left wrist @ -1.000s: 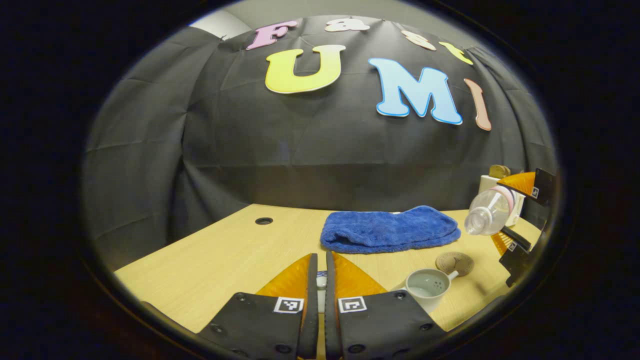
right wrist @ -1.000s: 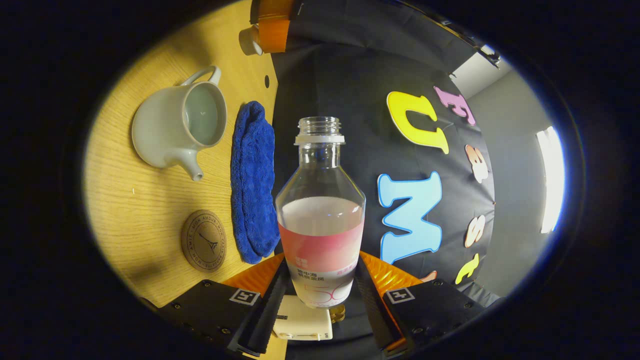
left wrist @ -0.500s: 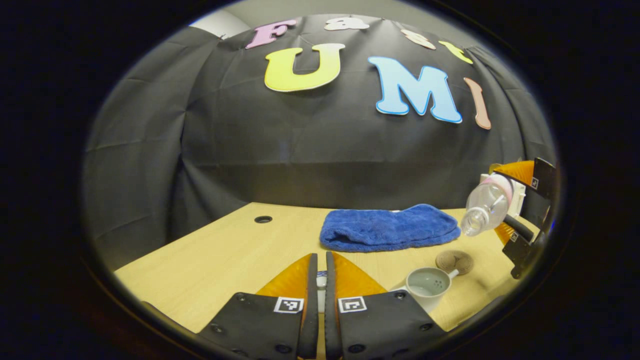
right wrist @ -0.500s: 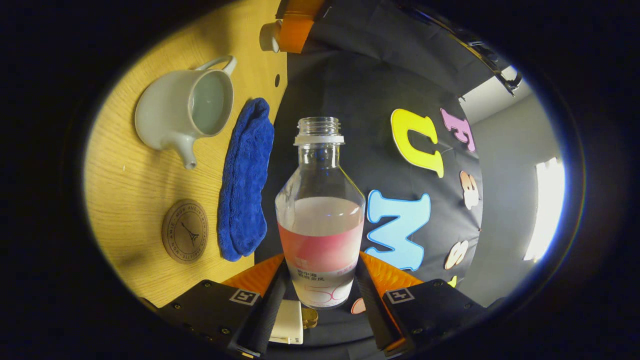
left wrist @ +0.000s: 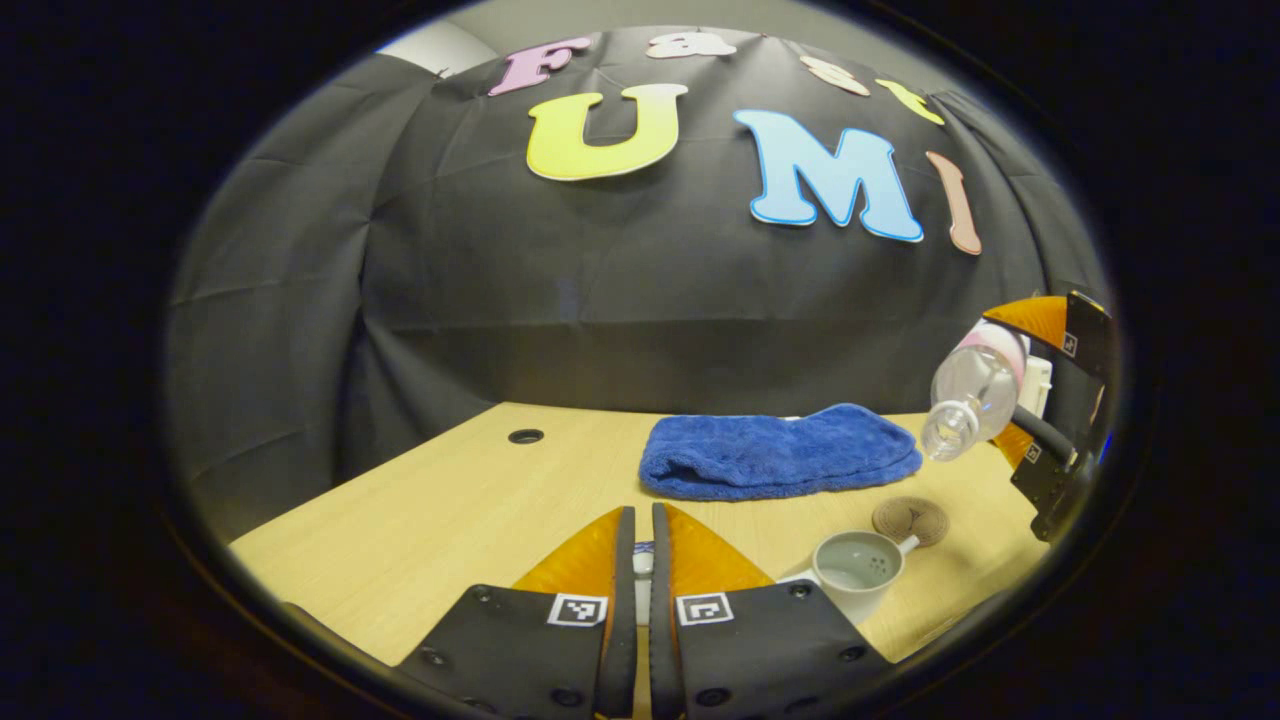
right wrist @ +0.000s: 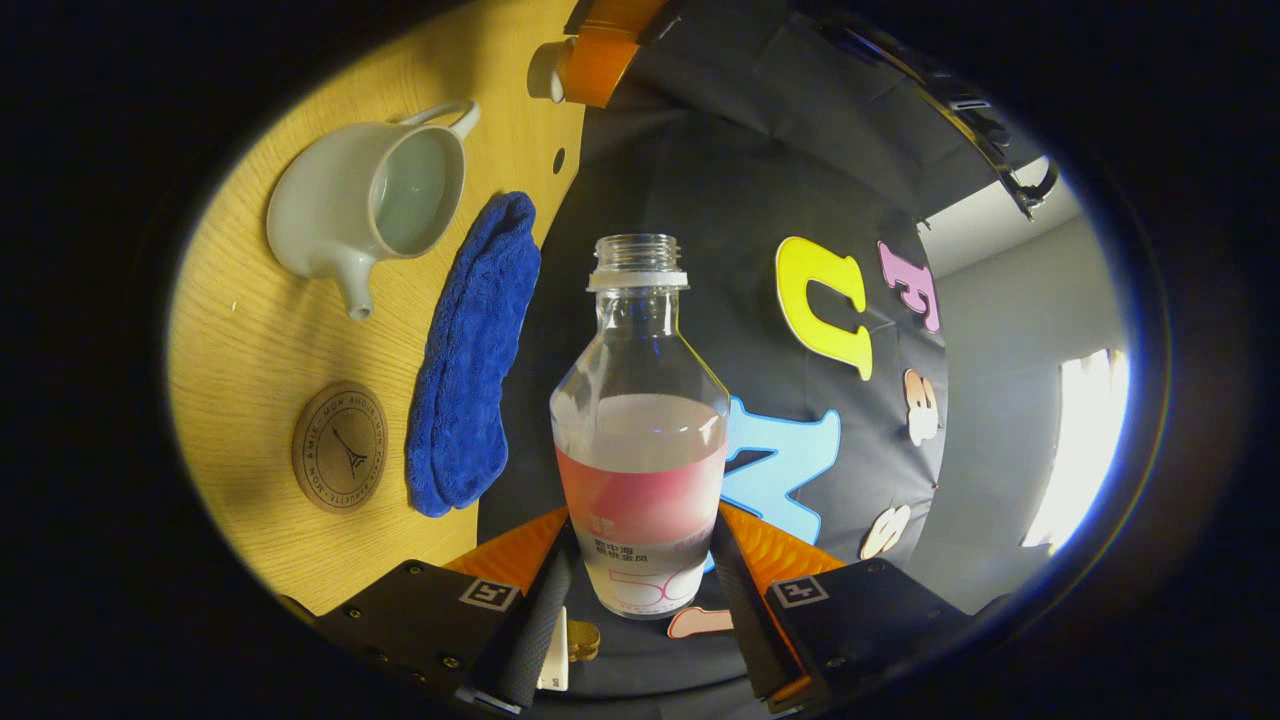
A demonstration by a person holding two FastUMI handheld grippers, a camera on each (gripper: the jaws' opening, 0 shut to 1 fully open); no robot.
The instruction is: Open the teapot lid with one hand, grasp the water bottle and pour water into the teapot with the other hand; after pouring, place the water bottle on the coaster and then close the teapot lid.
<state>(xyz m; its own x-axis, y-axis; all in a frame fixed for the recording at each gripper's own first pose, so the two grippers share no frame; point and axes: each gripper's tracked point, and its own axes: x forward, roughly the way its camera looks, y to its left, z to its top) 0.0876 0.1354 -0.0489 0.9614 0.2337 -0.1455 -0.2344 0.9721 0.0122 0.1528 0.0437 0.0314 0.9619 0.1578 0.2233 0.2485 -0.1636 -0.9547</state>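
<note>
The pale teapot (left wrist: 858,572) stands open on the wooden table, with water in it; it also sits at the upper left of the right gripper view (right wrist: 370,210). My left gripper (left wrist: 641,520) is shut on the teapot lid (left wrist: 641,560), held left of the pot; the lid (right wrist: 548,72) appears again, in those fingers. My right gripper (right wrist: 640,520) is shut on the uncapped water bottle (right wrist: 640,430), partly full. In the left gripper view the bottle (left wrist: 968,388) hangs tilted, mouth down-left, above and right of the round coaster (left wrist: 910,520). The coaster (right wrist: 340,447) lies beside the pot.
A folded blue towel (left wrist: 780,452) lies behind the teapot and coaster, near the cloth wall. A cable hole (left wrist: 526,436) sits in the table (left wrist: 420,520) at the back left. A white box (left wrist: 1042,380) stands behind the bottle at the far right.
The right gripper has lifted the bottle a little higher and turned, carrying it away from the teapot. The left gripper has held still with the lid.
</note>
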